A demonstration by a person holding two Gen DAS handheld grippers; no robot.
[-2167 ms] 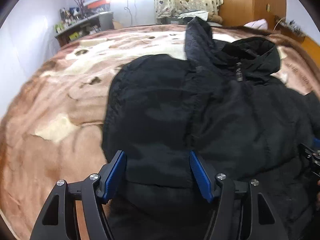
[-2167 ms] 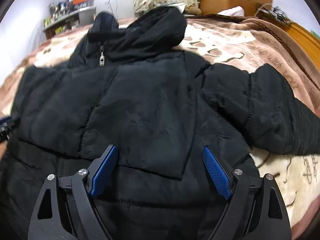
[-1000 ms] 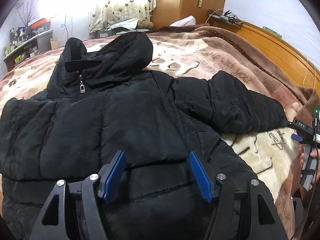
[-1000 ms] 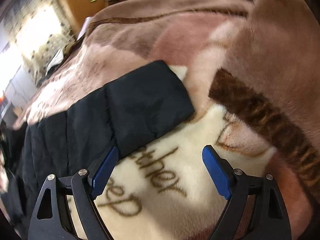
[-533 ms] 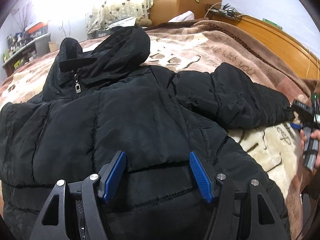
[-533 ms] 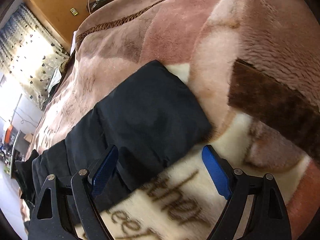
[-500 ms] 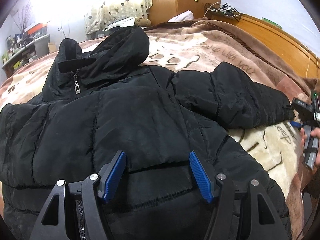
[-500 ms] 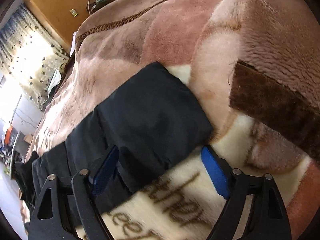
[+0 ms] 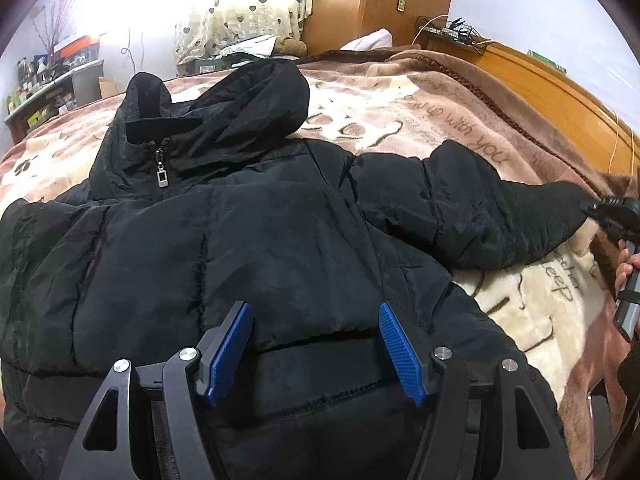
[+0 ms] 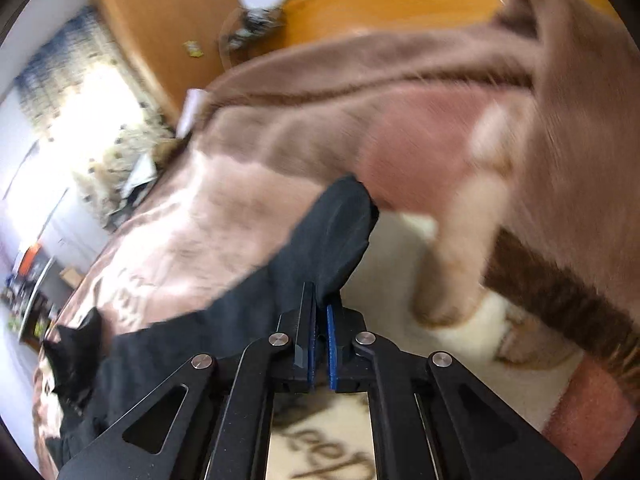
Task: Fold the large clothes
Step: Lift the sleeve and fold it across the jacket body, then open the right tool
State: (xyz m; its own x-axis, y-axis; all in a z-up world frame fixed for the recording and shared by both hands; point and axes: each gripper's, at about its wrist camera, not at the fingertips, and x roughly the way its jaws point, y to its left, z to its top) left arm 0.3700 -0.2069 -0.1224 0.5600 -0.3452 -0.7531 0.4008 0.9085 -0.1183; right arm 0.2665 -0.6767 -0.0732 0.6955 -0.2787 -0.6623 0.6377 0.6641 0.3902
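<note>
bare blanket beyond jacket, headboard blocking right

Jacket on blanket, sleeve rt.

We see the black puffer jacket spread front-up on the patterned blanket, its hood toward the window and one sleeve stretched out to the right. Our left gripper hovers with its jaws apart above the jacket's hem. At the sleeve's cuff, by the frame's right edge, we make out the right gripper and part of a hand.
</note>
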